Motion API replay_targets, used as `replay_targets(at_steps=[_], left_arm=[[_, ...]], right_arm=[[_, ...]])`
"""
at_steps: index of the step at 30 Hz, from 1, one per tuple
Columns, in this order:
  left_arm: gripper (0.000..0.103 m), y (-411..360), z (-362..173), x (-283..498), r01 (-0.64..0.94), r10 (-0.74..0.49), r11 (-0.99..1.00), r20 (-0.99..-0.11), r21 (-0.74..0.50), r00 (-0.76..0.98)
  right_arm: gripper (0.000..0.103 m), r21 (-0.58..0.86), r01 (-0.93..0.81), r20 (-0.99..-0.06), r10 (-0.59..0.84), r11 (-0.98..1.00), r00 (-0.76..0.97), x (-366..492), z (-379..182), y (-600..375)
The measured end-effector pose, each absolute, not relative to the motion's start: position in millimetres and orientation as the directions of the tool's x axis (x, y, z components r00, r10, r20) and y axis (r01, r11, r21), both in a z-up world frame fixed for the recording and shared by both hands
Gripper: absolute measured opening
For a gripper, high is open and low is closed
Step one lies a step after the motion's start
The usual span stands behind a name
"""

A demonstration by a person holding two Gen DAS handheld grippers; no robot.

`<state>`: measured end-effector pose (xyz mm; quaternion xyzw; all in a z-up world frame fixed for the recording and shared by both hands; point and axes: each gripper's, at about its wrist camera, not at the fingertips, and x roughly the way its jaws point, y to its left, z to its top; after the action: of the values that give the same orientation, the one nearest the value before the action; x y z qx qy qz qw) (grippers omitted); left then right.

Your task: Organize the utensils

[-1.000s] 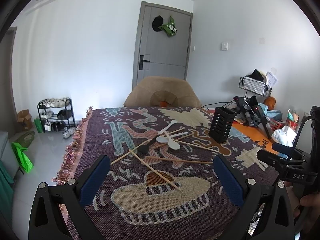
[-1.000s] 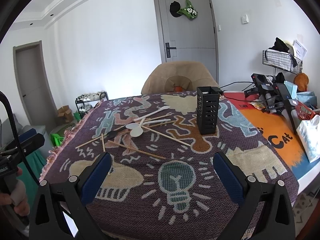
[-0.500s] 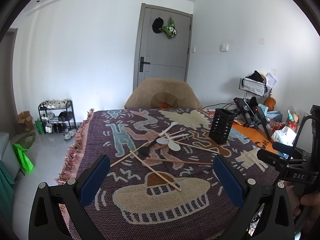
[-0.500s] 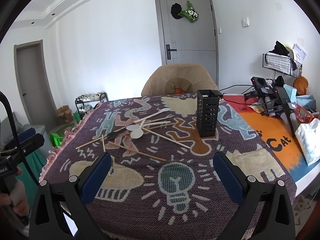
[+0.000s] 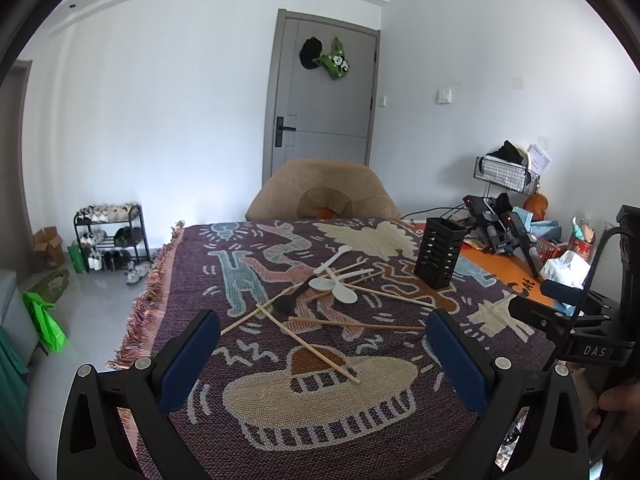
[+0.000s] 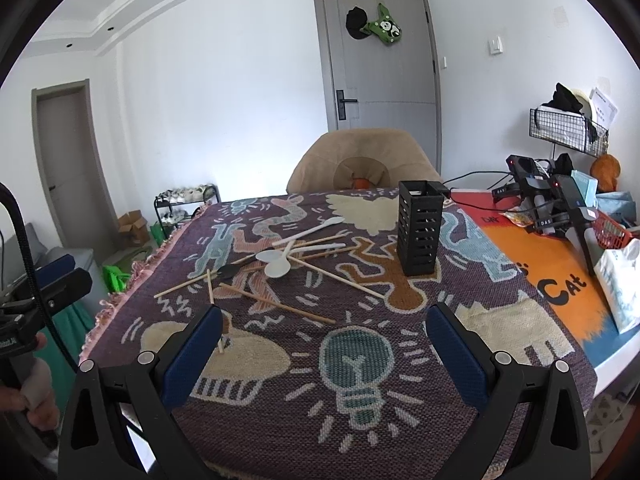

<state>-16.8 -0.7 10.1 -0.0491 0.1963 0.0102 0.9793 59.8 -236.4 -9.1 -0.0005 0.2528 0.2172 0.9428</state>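
A loose pile of utensils lies mid-table on the patterned cloth: white plastic spoons, a black spoon and several wooden chopsticks. A black slotted utensil holder stands upright to the right of the pile. My left gripper is open and empty, held over the near edge of the table. My right gripper is open and empty, also at the near edge.
The patterned cloth covers the table. A tan chair stands at the far side. Chargers, cables, a red basket and a white bag crowd the right side. A shoe rack stands on the floor at left.
Both grippers have tilted up and drawn back slightly, so the table sits lower in both views. The utensils and holder have not moved. Both grippers stay open.
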Motion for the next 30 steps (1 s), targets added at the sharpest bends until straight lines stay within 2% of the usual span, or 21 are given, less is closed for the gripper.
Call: replay_targets(at_steps=[11,12,17,21,25,30], left_arm=[[0.100,10,-18,2,-0.045,-0.015,0.992,-0.463,-0.119,0.886],[0.098,10,-23,6,-0.036,-0.027,0.992,-0.476,-0.123,0.879],[0.071,7,-44,24,-0.016,-0.051,0.993,-0.545,-0.119,0.837],[0.061,2,-58,37,0.002,-0.075,0.992,-0.583,-0.124,0.809],[0.049,-7,-73,50,0.024,-0.093,0.993,-0.626,-0.117,0.774],[0.041,-21,-87,63,0.047,-0.091,0.995,-0.670,-0.083,0.737]], right_arm=[[0.102,0.158,-0.396,-0.546,0.414,0.905,0.728,85,-42,-244],[0.102,0.162,-0.397,-0.553,0.417,0.903,0.721,87,-45,-244],[0.101,0.173,-0.399,-0.580,0.420,0.901,0.697,99,-62,-245],[0.095,0.180,-0.402,-0.606,0.423,0.898,0.674,108,-75,-248],[0.095,0.196,-0.393,-0.621,0.424,0.899,0.659,117,-85,-256],[0.095,0.205,-0.380,-0.632,0.418,0.902,0.653,124,-93,-262]])
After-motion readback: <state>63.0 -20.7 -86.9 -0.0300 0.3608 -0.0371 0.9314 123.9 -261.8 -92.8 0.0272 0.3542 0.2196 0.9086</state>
